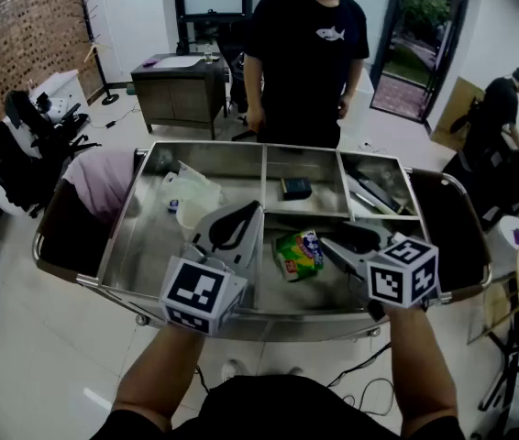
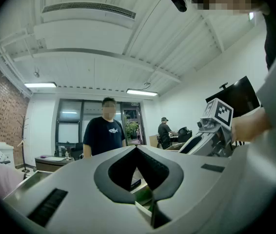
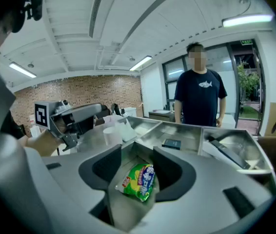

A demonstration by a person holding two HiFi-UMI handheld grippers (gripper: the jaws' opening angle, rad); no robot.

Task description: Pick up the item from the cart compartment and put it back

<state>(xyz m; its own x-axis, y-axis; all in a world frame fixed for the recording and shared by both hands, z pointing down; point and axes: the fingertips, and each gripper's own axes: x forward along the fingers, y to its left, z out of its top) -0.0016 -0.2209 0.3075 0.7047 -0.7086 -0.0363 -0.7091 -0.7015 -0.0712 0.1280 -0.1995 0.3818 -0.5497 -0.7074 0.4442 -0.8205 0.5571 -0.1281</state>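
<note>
A green snack bag (image 1: 298, 253) lies flat on the floor of the steel cart's (image 1: 264, 180) middle front compartment. My right gripper (image 1: 335, 246) hovers just right of it, tilted down, jaws open. In the right gripper view the bag (image 3: 139, 181) shows in the gap of the right gripper (image 3: 137, 152), and the pads do not touch it. My left gripper (image 1: 232, 229) hangs level over the left compartment beside the bag. In its own view the left gripper (image 2: 137, 149) has its tips together, shut on nothing.
A person in a black T-shirt (image 1: 305, 53) stands right behind the cart. A small black box (image 1: 295, 188) lies in the middle back compartment, clear plastic wrapping (image 1: 191, 195) in the left one, dark tools (image 1: 374, 191) at back right. A pink cloth (image 1: 94, 177) hangs at the cart's left end.
</note>
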